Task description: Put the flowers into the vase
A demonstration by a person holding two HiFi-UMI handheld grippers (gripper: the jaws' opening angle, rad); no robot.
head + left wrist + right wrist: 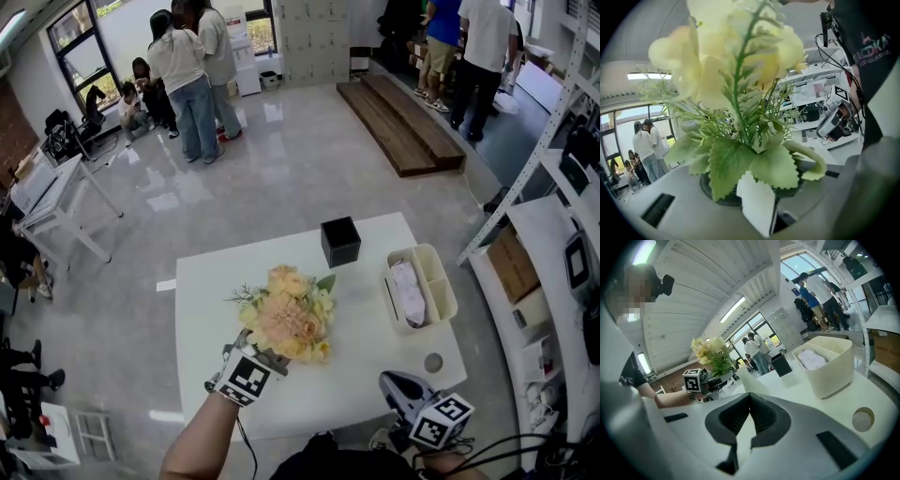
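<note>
Left hand-held gripper [267, 354] clamps the flowers [286, 314] by the stems, upright over the counter [309, 398]; the right hand-held gripper [389, 382] sits shut and empty. The carry looks under way. Next, the stems need lining up over the black vase [340, 241], which stands well apart.

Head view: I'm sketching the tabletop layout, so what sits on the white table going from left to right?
flowers → black box → cream bin
</note>
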